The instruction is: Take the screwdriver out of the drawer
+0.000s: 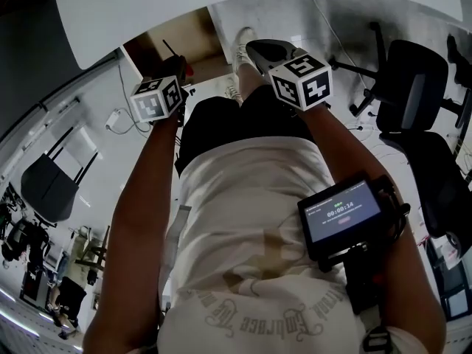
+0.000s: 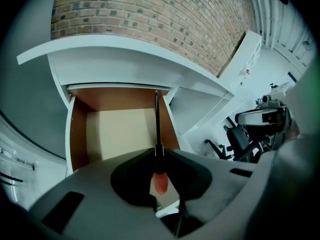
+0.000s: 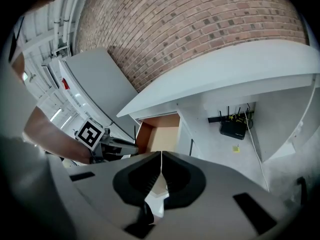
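"Orange handle, black shaft: where is the screwdriver?"

"Clamped in the left gripper. Its 2 jaws press on the shaft just ahead of the handle. The handle sits behind the jaws and the shaft points away from the camera."

"Position relative to the drawer?"

"In the left gripper view the shaft lies across the open drawer's right side, with its tip at the drawer's back edge. The drawer has brown walls and a pale floor, and it stands pulled out from under the white desk top. In the right gripper view the left gripper is just left of the drawer, with the shaft raised."

"Right gripper?"

"Jaws together, nothing between them. It faces the desk, which stands before a brick wall."

"Other items?"

"1 black router on the floor under the desk."
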`<action>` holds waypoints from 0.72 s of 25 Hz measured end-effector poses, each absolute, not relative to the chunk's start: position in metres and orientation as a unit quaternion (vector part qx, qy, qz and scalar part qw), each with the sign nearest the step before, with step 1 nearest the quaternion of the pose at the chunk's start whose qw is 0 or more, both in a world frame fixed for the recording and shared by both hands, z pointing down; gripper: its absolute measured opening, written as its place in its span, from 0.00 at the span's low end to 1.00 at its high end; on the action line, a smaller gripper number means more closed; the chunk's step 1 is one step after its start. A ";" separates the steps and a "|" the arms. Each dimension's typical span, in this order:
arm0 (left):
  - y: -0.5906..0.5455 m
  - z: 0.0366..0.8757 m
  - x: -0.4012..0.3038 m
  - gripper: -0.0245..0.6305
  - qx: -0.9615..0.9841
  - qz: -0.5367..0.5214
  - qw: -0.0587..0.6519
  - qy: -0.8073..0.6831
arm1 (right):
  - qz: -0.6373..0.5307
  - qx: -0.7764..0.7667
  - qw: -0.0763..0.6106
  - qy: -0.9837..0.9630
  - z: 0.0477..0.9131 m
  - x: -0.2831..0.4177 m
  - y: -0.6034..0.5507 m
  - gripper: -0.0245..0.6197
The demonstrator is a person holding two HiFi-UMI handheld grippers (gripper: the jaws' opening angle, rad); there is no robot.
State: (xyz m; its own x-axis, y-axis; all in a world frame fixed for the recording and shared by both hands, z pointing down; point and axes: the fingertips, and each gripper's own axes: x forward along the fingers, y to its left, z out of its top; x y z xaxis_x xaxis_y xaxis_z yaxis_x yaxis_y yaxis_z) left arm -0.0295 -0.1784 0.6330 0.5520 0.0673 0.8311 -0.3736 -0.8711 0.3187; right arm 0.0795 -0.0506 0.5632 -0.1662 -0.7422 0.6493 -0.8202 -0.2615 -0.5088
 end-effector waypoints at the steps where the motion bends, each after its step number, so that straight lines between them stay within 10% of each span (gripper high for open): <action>1: -0.179 0.631 -0.030 0.14 0.849 0.463 0.237 -0.091 | 0.464 0.643 0.043 -0.607 0.563 0.079 -0.052 0.08; 18: -0.182 0.580 -0.039 0.14 0.864 0.429 0.245 -0.096 | 0.447 0.643 0.041 -0.620 0.542 0.079 -0.076 0.08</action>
State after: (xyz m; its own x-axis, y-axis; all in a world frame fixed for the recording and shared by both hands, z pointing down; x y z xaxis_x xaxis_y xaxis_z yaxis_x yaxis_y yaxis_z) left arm -0.0392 -0.1819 0.5799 0.6128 0.0446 0.7890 -0.3765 -0.8613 0.3411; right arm 0.0791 -0.0760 0.5418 -0.1702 -0.7606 0.6265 -0.8345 -0.2268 -0.5021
